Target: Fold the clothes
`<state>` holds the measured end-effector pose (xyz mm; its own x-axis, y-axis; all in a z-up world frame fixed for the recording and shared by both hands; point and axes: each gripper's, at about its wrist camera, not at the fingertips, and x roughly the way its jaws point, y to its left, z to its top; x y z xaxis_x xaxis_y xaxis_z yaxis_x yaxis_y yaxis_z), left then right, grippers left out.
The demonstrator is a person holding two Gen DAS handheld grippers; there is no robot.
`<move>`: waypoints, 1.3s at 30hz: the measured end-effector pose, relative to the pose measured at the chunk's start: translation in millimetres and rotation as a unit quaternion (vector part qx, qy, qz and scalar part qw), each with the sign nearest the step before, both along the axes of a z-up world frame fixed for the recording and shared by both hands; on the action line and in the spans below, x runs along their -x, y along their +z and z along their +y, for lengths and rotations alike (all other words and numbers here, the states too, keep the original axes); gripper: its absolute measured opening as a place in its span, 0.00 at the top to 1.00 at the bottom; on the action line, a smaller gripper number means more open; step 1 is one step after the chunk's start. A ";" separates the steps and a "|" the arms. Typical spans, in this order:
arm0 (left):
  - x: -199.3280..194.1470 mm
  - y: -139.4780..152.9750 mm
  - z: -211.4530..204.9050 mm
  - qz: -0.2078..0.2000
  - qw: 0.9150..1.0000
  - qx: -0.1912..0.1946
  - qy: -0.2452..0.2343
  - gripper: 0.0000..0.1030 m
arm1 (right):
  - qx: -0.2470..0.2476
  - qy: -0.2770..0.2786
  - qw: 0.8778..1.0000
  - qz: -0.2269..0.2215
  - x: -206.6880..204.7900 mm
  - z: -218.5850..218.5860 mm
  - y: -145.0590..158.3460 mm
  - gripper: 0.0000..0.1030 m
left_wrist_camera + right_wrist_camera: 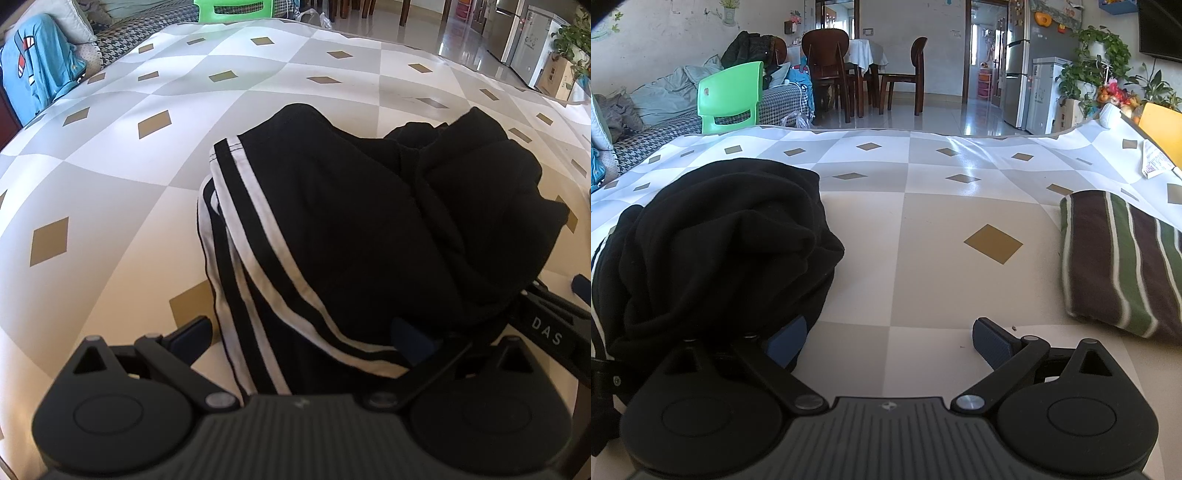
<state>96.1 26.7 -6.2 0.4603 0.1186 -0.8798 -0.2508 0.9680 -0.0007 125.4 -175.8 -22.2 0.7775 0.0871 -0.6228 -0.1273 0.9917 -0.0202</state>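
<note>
**Both hand-held grippers at the near edge of the black bundle**

A black garment with white side stripes, track trousers by the look of them, lies bunched on the table, which is covered in a grey-and-white diamond-patterned cloth. It is partly folded over itself: the striped edge runs from the near side away toward the far left, and a looser black heap sits on the right half.

The left hand-held gripper is right at the garment's near edge, its jaws spread wide. One blue pad rests on bare table left of the stripes, the other lies against the black cloth, so the striped hem sits between them, not yet pinched.

The right hand-held gripper is also spread apart and holds nothing. From its view the garment lies to its left; only its left pad is tucked against the heap's near corner, while the right pad stands over bare table.

Well off to the right lies a folded brown-and-green striped cloth, apparently done already.

The garment's long axis seems to run across the two grippers, left to right. The left one is better placed; I judge the right must shift leftward before closing on a corner.
</note>
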 end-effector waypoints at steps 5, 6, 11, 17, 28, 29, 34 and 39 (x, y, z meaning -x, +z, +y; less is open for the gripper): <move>1.1 -0.6 3.0 -0.001 1.000 0.008 -0.001 0.00 | 0.000 0.000 1.000 0.000 0.3 -0.2 -0.3 0.05; 1.7 -0.6 3.4 -0.001 1.000 0.009 -0.001 0.00 | 0.000 0.000 1.000 0.000 0.2 -0.4 -0.3 0.05; 5.7 0.2 0.8 -0.007 1.000 -0.002 -0.006 0.00 | 0.000 0.000 1.000 0.000 -0.3 -1.3 -0.8 0.05; 11.7 2.0 -5.5 -0.014 1.000 -0.025 -0.012 0.00 | 0.000 0.000 1.000 0.000 -0.4 -1.8 -1.0 0.05; 17.0 1.5 -2.8 -0.009 1.000 -0.013 -0.007 0.00 | 0.000 0.000 1.000 0.001 -0.4 -1.3 -1.8 0.03; 17.4 1.6 -2.9 -0.008 1.000 -0.013 -0.007 0.00 | 0.000 0.000 1.000 0.001 -0.3 -1.2 -1.8 0.03; 17.7 1.4 -4.0 -0.005 1.000 -0.017 -0.010 0.00 | 0.001 -0.001 1.000 0.002 -0.1 -0.9 -1.7 0.02; 17.6 2.1 -4.0 -0.001 1.000 -0.018 -0.012 0.00 | 0.001 -0.001 1.000 0.002 0.1 -1.1 -1.9 0.01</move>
<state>78.5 22.7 -4.1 0.4655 0.1391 -0.8740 -0.2278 0.9731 0.0335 125.4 -176.8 -24.1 0.7750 0.0848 -0.6263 -0.1256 0.9919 -0.0211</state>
